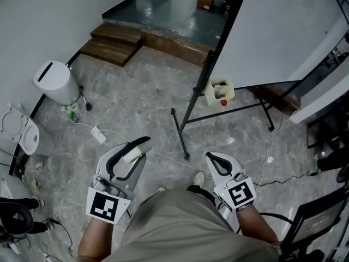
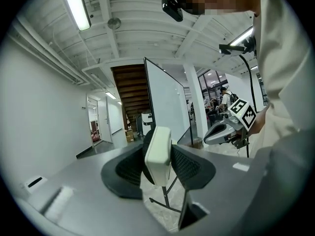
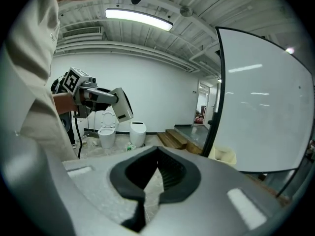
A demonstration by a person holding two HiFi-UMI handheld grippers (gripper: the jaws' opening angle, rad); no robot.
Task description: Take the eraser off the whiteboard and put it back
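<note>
A white block eraser point(image 1: 132, 155) sits between the jaws of my left gripper point(image 1: 134, 150), which is shut on it. In the left gripper view the eraser point(image 2: 157, 154) stands upright between the black pads. My right gripper point(image 1: 214, 159) is shut and holds nothing; its tips point(image 3: 157, 154) meet. Both grippers are held low near my waist. The whiteboard point(image 1: 278, 31) stands on a black frame ahead and to the right, still well away, and shows as whiteboard point(image 3: 266, 102) and whiteboard point(image 2: 167, 102). A beige basket point(image 1: 219, 91) hangs under its lower left corner.
The stand's black leg point(image 1: 182, 132) reaches across the grey stone floor towards me. A white bin point(image 1: 54, 82) and a toilet point(image 1: 19, 132) stand at the left wall, with a power strip point(image 1: 98, 134) and cable on the floor. Wooden steps point(image 1: 114, 41) lie behind. A chair point(image 1: 316, 222) is at lower right.
</note>
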